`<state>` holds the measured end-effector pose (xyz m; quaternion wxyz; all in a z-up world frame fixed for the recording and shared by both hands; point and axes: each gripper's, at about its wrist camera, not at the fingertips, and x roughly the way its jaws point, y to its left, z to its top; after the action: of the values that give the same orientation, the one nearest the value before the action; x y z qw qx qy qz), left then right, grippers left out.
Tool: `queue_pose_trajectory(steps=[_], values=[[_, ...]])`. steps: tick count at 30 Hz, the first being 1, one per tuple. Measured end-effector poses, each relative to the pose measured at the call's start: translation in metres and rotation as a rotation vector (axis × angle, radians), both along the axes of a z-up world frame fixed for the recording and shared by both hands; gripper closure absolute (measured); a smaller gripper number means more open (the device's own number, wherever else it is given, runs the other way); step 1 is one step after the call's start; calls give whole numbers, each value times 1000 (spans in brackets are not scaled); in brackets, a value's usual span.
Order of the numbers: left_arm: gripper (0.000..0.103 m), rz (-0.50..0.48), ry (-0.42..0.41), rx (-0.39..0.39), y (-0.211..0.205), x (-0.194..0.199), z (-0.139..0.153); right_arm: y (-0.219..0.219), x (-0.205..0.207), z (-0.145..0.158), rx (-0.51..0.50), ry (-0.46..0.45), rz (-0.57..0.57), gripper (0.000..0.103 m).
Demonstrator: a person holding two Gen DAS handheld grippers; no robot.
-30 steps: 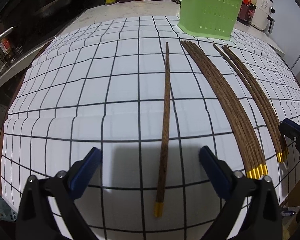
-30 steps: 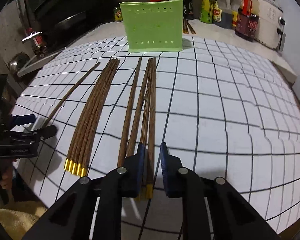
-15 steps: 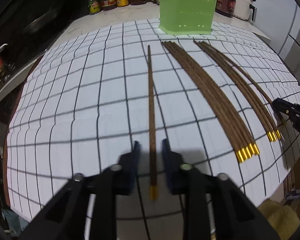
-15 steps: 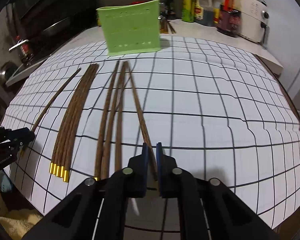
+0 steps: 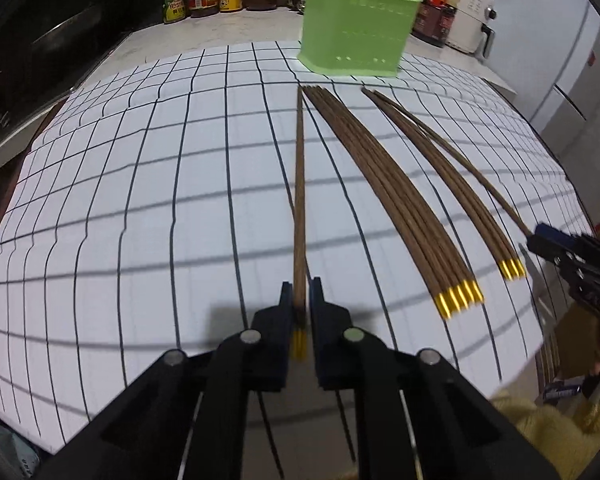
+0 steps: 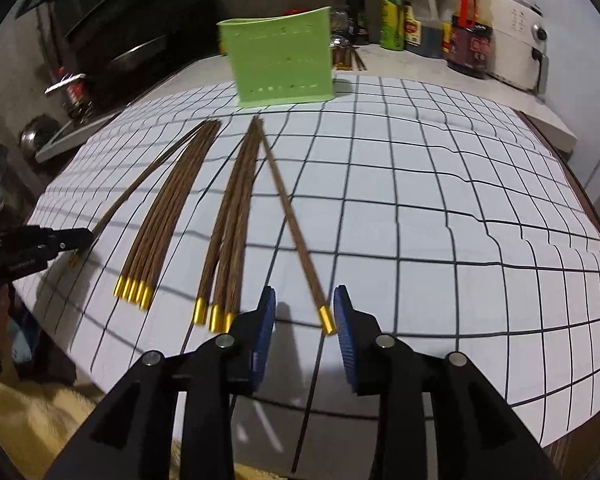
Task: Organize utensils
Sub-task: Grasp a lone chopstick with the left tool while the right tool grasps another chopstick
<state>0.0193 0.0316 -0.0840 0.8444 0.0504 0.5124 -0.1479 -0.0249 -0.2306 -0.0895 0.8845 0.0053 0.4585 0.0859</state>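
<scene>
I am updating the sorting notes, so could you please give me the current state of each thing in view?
Left tongs: shut on the single gold-tipped wooden chopstick, which lies on the grid mat.
Right tongs: open, jaws just been opening; the splayed gold-tipped wooden chopstick lies between them, unpinched.
Bundle of five brown chopsticks: lying flat, aligned.
Group of three chopsticks: lying flat.
Green perforated plastic holder: upright; contents not visible.

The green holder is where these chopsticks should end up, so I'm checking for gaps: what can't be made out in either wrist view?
- Green holder: inside hidden by its own wall, both views.
- Jar labels: too small and blurred, left wrist view.
- Chopstick in the left gripper: gold end partly hidden by the fingers.
- Right gripper: jaws just opened; pad contact with the loose chopstick unclear.
</scene>
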Motion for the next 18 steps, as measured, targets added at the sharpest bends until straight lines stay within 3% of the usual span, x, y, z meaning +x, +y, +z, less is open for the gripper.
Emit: queue_pose_trajectory(steps=[9, 11, 13, 18], values=[[91, -10, -15, 8, -1, -12, -3, -2, -5, -6, -15, -26, -18, 75], [87, -22, -25, 27, -5, -15, -3, -5, -3, -6, 3, -32, -31, 75], [76, -43, -28, 43, -11, -18, -3, -5, -2, -6, 8, -40, -36, 74], [71, -42, -24, 82, -15, -20, -4, -5, -5, -6, 1, -47, -22, 74]])
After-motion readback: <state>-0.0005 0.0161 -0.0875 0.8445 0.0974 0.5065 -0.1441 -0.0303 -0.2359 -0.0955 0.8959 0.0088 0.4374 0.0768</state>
